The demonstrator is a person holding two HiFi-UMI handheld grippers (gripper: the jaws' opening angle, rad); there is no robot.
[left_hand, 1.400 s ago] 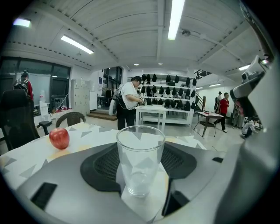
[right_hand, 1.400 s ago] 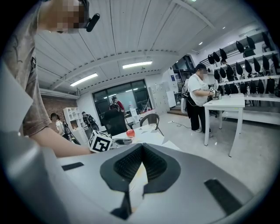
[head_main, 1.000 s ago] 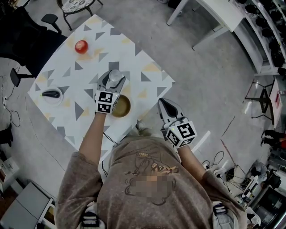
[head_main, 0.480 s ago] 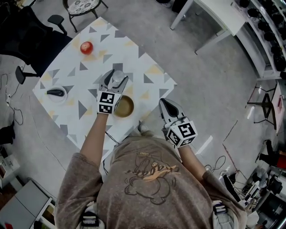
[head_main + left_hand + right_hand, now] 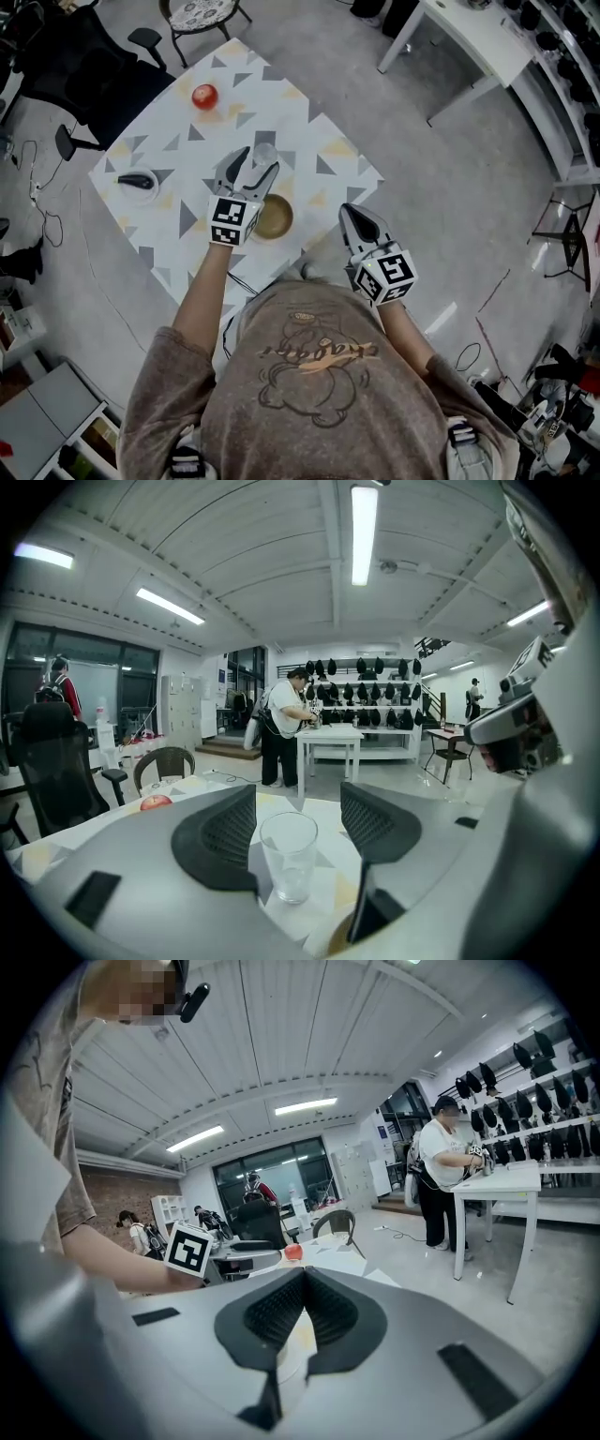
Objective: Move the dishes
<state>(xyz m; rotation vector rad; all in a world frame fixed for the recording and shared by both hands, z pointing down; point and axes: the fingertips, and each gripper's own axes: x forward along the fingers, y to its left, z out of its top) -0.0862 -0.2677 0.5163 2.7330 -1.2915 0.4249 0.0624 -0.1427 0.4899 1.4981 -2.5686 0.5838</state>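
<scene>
A clear empty glass stands upright on the triangle-patterned table. My left gripper is open, its jaws on either side of the glass and not touching it. A brown bowl sits on the table just right of the left gripper's marker cube. A small white dish with a dark object in it lies near the table's left edge. My right gripper is shut with nothing in it, held off the table's right edge over the floor.
A red apple rests at the table's far end. A black office chair and a round wicker chair stand beyond the table. A white table stands at the upper right, with a person beside it.
The left jaws, close around the glass a second ago, have spread apart. The glass stays standing on the table. The right gripper has hardly moved.
</scene>
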